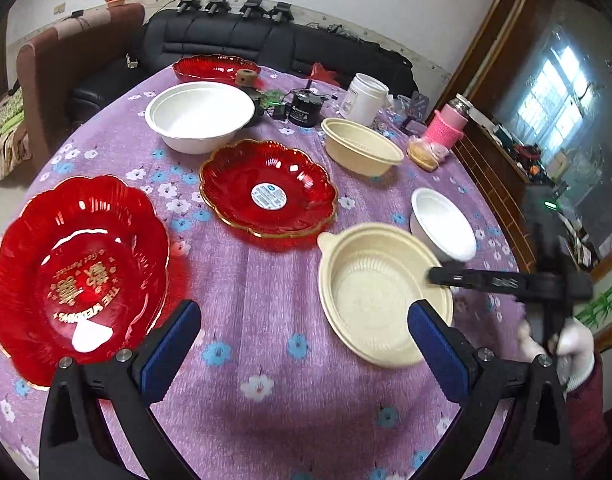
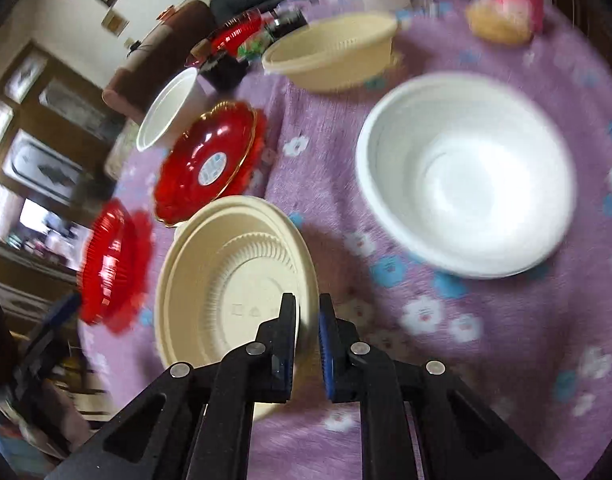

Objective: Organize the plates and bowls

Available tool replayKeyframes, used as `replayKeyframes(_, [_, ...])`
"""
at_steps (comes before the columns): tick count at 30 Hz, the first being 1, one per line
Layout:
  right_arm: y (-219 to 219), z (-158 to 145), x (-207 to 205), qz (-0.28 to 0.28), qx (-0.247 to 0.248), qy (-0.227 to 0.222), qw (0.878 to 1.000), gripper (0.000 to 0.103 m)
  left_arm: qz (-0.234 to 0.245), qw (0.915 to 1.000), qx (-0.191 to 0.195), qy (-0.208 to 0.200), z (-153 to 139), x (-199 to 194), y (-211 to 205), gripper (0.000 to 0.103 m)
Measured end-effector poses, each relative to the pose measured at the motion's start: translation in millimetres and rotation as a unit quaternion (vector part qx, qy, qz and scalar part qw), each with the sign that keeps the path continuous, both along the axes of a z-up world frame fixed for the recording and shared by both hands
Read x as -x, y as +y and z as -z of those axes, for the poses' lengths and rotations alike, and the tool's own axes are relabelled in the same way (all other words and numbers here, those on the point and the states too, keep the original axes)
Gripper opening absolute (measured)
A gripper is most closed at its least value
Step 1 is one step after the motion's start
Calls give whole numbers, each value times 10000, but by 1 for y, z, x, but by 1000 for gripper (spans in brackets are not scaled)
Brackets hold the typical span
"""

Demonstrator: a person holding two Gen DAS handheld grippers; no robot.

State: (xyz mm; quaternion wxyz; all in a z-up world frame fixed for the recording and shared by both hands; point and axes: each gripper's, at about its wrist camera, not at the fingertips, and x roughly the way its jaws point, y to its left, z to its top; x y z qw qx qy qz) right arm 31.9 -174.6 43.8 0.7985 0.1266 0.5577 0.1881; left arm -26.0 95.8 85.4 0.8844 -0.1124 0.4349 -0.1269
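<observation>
Right gripper (image 2: 307,320) clamped on rim of shallow cream plastic bowl (image 2: 234,280), lower centre of frame. Left gripper (image 1: 302,344) wide open, empty. Risk: thin-edge hold (flexible rim) slipping on lift.

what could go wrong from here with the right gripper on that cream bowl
The right gripper pinches only the thin rim of the near cream bowl, so the light bowl may tilt or slip once lifted. The small white bowl sits right beside it and could get knocked. The open left gripper hovers close by and might collide.
</observation>
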Motion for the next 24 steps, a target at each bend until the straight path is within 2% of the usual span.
replayKeyframes(3, [-12, -28, -1, 264, -31, -422, 9988, 19, -214, 9995, 219, -6, 2, -23, 8, 103])
replayKeyframes(6, [-6, -45, -23, 363, -122, -549, 9978, 27, -466, 9967, 636, 208, 6, -60, 19, 103])
replayKeyframes(8, [8, -48, -41, 286, -168, -482, 9983, 27, -653, 9938, 800, 406, 9, -89, 28, 103])
replayKeyframes(10, [31, -43, -65, 129, -163, -311, 9993, 27, -861, 9912, 843, 542, 11, -113, 38, 103])
replayKeyframes(14, [67, -29, -102, -164, 138, -169, 9996, 27, -1142, 9885, 564, 812, 21, -149, 54, 103])
replayKeyframes(18, [87, -15, -133, -324, 481, -125, 9982, 27, -1115, 9848, 613, 1183, 36, -167, 57, 103])
replayKeyframes(21, [92, -1, -150, -371, 408, 109, 9984, 27, -1016, 9817, 680, 1460, 49, -178, 52, 103])
replayKeyframes(24, [96, 11, -161, -397, 420, 266, 9980, 27, -972, 9806, 530, 1617, 60, -186, 46, 102])
